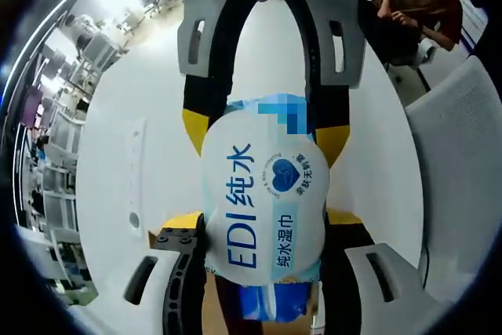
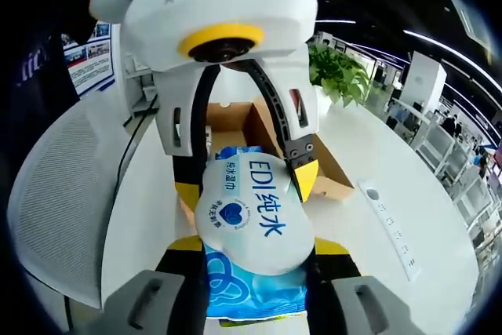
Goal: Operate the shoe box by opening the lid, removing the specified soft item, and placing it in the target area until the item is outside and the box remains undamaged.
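Wet-wipe pack [image 2: 249,229] fills gap between both grippers' jaws. Open shoe box [image 2: 259,135] blocks frame centre behind. White table [image 2: 376,170] bare at right; power strip [image 2: 388,225] lower right.

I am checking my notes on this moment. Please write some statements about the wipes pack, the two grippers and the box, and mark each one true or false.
1. Both grippers grip the wipes pack. True: the left gripper and the right gripper close on it from opposite ends.
2. The pack lies inside the box. False: it is held up in front of the box, outside it.
3. The box is open. True.
4. The pack is red. False: it is white and blue.
5. A plant stands beyond the box. True.
6. The table is black. False: it is white.
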`<action>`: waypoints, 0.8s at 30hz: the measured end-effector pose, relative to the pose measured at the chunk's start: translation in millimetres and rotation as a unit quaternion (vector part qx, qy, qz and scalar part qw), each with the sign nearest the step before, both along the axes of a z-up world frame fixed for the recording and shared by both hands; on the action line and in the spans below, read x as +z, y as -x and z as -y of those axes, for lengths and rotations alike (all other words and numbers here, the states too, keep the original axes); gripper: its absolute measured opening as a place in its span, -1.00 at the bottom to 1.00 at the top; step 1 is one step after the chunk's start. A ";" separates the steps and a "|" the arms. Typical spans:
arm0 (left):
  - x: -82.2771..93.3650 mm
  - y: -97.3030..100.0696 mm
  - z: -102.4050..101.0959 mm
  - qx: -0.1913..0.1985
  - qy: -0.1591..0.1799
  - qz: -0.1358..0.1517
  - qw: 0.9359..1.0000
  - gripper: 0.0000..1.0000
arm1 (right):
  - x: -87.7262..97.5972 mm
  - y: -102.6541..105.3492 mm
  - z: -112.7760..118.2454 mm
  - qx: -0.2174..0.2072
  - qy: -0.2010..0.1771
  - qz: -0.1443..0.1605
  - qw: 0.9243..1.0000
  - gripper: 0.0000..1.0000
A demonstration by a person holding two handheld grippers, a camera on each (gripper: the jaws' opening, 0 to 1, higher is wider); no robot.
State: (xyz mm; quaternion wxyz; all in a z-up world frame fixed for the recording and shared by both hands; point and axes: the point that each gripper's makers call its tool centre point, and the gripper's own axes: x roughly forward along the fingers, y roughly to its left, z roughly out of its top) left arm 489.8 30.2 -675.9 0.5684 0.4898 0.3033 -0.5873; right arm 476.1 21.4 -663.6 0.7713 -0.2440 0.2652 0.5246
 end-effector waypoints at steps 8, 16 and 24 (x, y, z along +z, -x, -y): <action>-12.6 1.4 9.2 0.003 0.006 -0.003 1.000 0.16 | -10.5 0.6 8.3 0.002 0.011 -0.004 1.000 -0.13; -26.2 1.1 14.7 0.002 0.004 -0.011 1.000 0.16 | -23.9 0.7 14.5 0.003 0.019 -0.012 1.000 -0.13; -39.2 1.3 16.7 0.001 0.004 -0.016 1.000 0.16 | -36.6 -0.5 17.7 0.002 0.025 -0.017 1.000 -0.13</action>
